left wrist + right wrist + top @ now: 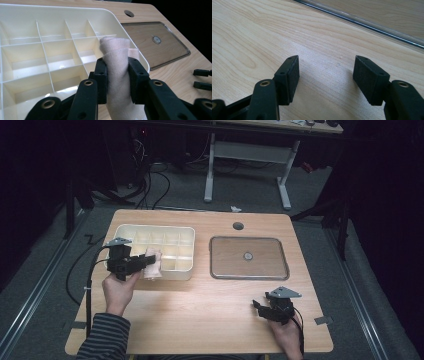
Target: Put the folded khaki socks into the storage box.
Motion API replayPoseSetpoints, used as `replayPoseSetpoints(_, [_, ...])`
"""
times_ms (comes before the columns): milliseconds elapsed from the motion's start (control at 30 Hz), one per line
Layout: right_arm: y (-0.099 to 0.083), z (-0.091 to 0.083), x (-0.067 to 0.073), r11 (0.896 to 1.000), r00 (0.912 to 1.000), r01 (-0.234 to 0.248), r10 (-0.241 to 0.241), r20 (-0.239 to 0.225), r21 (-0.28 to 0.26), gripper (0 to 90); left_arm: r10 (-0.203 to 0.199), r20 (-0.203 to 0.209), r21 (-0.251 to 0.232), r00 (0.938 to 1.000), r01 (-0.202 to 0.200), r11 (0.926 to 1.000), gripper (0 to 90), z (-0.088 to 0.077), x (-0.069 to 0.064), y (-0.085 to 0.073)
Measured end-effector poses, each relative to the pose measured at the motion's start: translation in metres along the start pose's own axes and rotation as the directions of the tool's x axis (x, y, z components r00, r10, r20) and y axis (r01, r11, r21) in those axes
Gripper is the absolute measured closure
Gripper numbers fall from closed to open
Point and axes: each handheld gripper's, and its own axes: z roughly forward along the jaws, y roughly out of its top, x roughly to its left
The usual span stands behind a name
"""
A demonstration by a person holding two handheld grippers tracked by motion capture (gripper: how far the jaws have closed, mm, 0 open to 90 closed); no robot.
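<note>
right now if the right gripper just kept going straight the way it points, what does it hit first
Probably the clear lid. The right gripper points low across bare table, its open fingers holding nothing, and the lid's near edge crosses the view ahead. Depth is hard to judge; it may scrape the tabletop first.

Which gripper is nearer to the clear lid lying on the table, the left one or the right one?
Right. The right gripper is on the table just in front of the clear lid, jaws open. The left gripper is farther away, at the white divided tray, holding a cloth.
</note>
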Motion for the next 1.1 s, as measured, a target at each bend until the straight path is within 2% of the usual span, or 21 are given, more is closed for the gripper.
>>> replayPoseSetpoints(67, [0.0,0.0,0.0,1.0,1.0,0.0,0.0,0.0,0.0,37.8,0.007,-0.007,0.006,0.9999,-0.007,1.0,72.0,0.001,0.001,0.002])
replayPoseSetpoints(400, [0.0,0.0,0.0,1.0,0.9999,-0.016,0.016,0.007,0.0,38.1,-0.01,-0.003,0.011,0.9999,0.01,0.9999,72.0,0.008,0.014,0.006])
replayPoseSetpoints(567, [0.001,0.001,-0.001,1.0,0.9997,-0.021,0.021,0.012,0.0,38.2,0.011,-0.015,0.03,0.9998,-0.01,0.9995,72.0,0.013,0.015,0.012])
replayPoseSetpoints(667, [0.001,0.001,-0.001,1.0,0.9997,-0.02,0.02,0.012,-0.001,38.2,0.034,-0.04,0.041,0.9986,-0.032,0.9986,71.9,0.017,0.015,0.016])
replayPoseSetpoints(700, [0.001,0.001,-0.001,1.0,0.9997,-0.02,0.02,0.015,0.0,38.2,0.055,-0.062,0.058,0.9965,-0.051,0.997,71.9,0.02,0.013,0.017])
replayPoseSetpoints(767, [0.001,0.001,0.0,1.0,0.9996,-0.015,0.015,0.024,0.002,37.9,0.063,-0.065,0.066,0.9959,-0.059,0.996,72.0,0.022,0.013,0.019])
replayPoseSetpoints(867, [0.001,0.001,0.0,1.0,0.9996,-0.017,0.017,0.024,0.003,37.9,0.065,-0.062,0.065,0.9959,-0.061,0.996,71.9,0.025,0.014,0.022])
replayPoseSetpoints(1100, [0.001,0.001,0.0,1.0,0.9996,-0.016,0.015,0.025,0.002,37.8,0.037,-0.063,0.08,0.9973,-0.032,0.9963,72.0,0.03,0.026,0.023])
